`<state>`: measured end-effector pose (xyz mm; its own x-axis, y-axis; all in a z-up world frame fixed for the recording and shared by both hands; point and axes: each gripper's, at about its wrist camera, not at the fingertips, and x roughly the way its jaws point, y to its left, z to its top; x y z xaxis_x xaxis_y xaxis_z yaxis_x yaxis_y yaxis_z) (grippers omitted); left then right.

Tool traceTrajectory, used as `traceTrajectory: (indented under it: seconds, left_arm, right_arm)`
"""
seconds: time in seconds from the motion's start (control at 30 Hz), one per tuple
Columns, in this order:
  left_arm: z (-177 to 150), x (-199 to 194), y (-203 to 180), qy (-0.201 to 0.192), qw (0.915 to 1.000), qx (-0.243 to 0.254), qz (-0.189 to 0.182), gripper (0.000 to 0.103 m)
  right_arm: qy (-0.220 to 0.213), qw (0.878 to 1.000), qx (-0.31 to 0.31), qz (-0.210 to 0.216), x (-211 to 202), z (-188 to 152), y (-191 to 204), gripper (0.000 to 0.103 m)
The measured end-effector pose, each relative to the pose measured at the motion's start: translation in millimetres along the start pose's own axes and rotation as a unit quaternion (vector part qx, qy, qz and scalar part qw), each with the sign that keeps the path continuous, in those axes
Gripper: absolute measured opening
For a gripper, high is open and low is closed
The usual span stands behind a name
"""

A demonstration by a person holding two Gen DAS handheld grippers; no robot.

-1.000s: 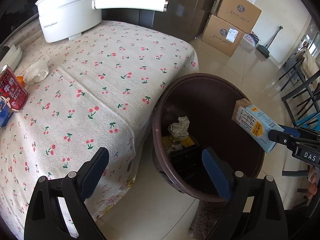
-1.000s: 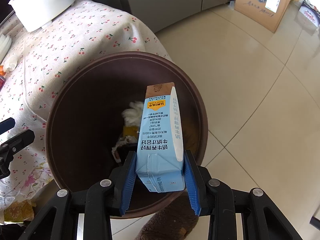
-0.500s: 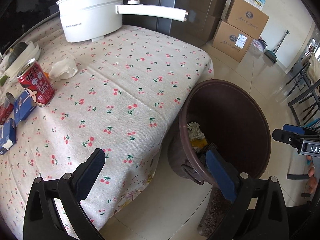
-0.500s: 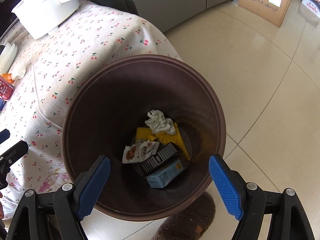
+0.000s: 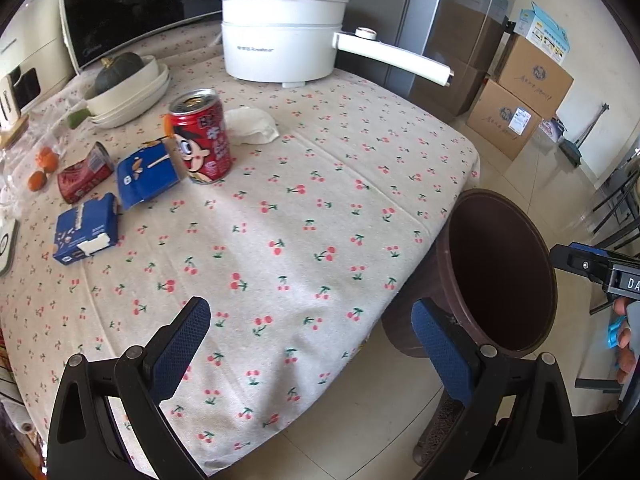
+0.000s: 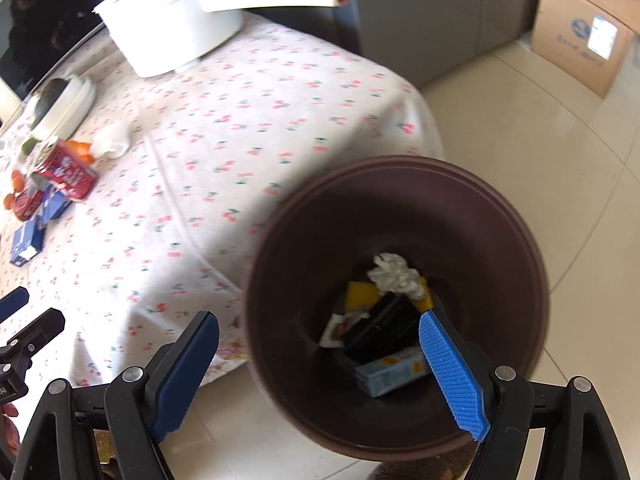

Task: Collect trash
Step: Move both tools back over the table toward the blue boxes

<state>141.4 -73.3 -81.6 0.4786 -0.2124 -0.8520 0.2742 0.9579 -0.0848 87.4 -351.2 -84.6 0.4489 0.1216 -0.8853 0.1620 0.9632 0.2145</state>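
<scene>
Right gripper (image 6: 318, 352): jaws spread wide, nothing between the pads; it hangs above the near rim of the bin, pointing steeply down into it.
Left gripper (image 5: 310, 344): jaws also wide apart and empty, over the near edge of the table, aimed toward the litter at far left.
Bin (image 6: 532, 248): brown, round, standing on the tiled floor just right of the table corner, touching or nearly touching the hanging cloth.
Bin contents: 1 light blue carton (image 6: 394, 370) lying on its side at the bottom, a crumpled white tissue (image 6: 396, 274), a dark packet, something yellow and a small printed wrapper.
Done so far: judged from the contents, about 5 pieces are already binned.
Table (image 5: 320, 216): cherry-print cloth; near and right parts bare, remaining trash gathered at far left.
Left to collect: 1 upright red can (image 5: 202, 136), 1 red can on its side (image 5: 82, 174), 2 blue cartons, one leaning against the upright can (image 5: 146, 176) and one flat, nearer (image 5: 86, 230), and 1 white tissue wad (image 5: 250, 126) just right of the upright can.
Not trash, by my reading: white electric pot (image 5: 282, 46), stacked bowls with a squash, small oranges at the far left edge.
Progress estimate: roughly half; 5 items remain.
Next, as a judgement: the left gripper is better placed for the can or the leaning carton.
</scene>
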Motion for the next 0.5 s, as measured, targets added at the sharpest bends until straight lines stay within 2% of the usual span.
traceTrajectory:
  seconds: [0.2, 0.5]
  left_arm:
    - [-6.0, -18.3, 44.0, -0.009, 0.9991, -0.039, 0.016, 0.102]
    - [-9.4, -39.1, 94.6, -0.025, 0.9954, -0.088, 0.028, 0.102]
  right_arm:
    - [-0.004, 0.999, -0.041, 0.012, 5.6, 2.0, 52.4, 0.087]
    - [-0.002, 0.996, -0.083, 0.020, 17.6, 4.3, 111.3, 0.088]
